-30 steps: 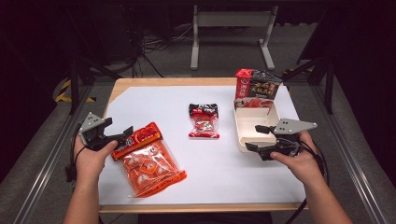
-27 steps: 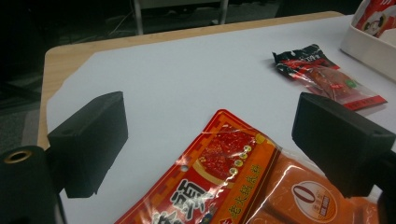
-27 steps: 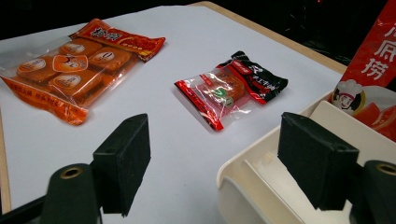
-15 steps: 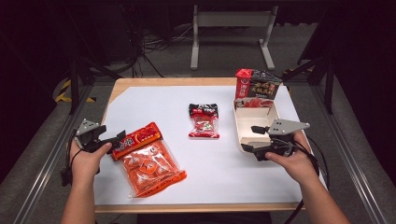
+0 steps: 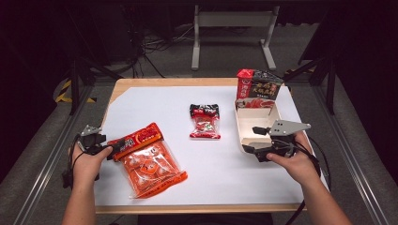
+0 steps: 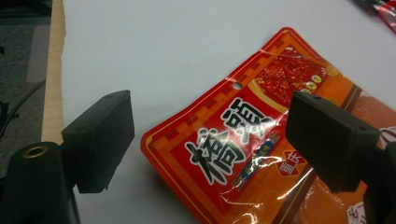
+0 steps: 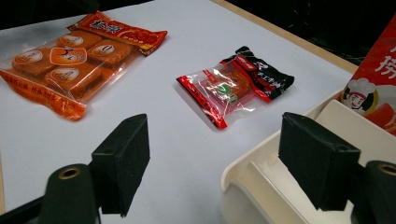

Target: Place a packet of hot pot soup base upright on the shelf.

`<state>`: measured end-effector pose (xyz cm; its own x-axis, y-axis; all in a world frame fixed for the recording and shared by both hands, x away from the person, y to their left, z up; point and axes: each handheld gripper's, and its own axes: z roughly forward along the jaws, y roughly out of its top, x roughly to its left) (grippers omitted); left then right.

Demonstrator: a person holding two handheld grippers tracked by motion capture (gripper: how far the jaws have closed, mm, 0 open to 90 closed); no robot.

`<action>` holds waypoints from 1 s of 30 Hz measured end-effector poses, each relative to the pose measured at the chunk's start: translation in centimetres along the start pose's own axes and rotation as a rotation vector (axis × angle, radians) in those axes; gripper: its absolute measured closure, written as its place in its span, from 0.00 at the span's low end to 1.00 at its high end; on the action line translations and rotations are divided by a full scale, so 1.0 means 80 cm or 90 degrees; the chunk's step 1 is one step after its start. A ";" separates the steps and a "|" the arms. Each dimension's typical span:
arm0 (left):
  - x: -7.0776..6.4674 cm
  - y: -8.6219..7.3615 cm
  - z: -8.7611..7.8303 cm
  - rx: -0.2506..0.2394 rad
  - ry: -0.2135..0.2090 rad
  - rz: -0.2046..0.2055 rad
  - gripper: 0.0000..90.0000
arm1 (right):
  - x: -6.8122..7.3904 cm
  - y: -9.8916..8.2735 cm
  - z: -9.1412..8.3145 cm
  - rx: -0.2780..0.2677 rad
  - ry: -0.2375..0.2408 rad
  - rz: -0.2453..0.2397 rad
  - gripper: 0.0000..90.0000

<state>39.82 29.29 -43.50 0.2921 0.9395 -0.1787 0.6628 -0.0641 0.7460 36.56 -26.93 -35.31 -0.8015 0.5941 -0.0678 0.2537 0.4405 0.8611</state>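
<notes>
While both sets of jaws stand apart | left hand-held gripper [image 5: 109, 149] straddles orange-red clear plastic snack bag [image 5: 148, 159] on white-covered bench [image 5: 155, 105] | right hand-held gripper [image 5: 251, 138] straddles white tray [image 5: 246, 123] wall

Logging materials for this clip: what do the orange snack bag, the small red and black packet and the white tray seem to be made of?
Orange snack bag: thin plastic film, glossy, part clear; glare and wrinkles show. Small red and black packet: similar shiny film with a clear window. White tray: smooth, matte, rigid-looking with rounded edges, probably moulded plastic, possibly coated card.
</notes>
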 end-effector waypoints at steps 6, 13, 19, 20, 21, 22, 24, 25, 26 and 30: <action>0.002 -0.004 0.006 0.033 -0.007 -0.005 0.17 | 0.001 -0.001 0.002 0.003 0.002 -0.001 0.28; 0.004 -0.006 0.011 0.057 -0.015 -0.011 0.17 | 0.002 0.000 0.003 0.001 0.007 -0.001 0.28; 0.005 -0.009 0.015 0.078 -0.020 -0.017 0.16 | 0.001 -0.001 0.003 0.002 0.009 0.003 0.27; 0.005 -0.010 0.016 0.081 -0.024 -0.014 0.16 | 0.001 -0.001 0.003 0.002 0.009 0.003 0.28; 0.005 -0.010 0.017 0.083 -0.031 -0.017 0.17 | 0.001 -0.001 0.003 0.001 0.010 0.004 0.27; 0.004 -0.010 0.018 0.080 -0.036 -0.015 0.17 | 0.001 -0.001 0.003 0.000 0.011 0.005 0.27; 0.003 -0.010 0.018 0.081 -0.037 -0.011 0.17 | 0.001 -0.001 0.003 -0.001 0.011 0.006 0.27; 0.003 -0.010 0.018 0.081 -0.038 -0.010 0.17 | 0.000 -0.001 0.003 0.000 0.011 0.007 0.27; 0.004 -0.010 0.018 0.078 -0.040 -0.008 0.17 | 0.000 -0.002 0.003 0.000 0.011 0.007 0.27; 0.004 -0.009 0.018 0.073 -0.056 -0.013 0.22 | 0.001 -0.001 0.004 0.001 0.012 0.006 0.27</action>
<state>40.44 29.16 -45.07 0.3339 0.9080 -0.2532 0.7421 -0.0876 0.6646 36.62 -26.73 -35.57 -0.8087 0.5861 -0.0502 0.2621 0.4355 0.8612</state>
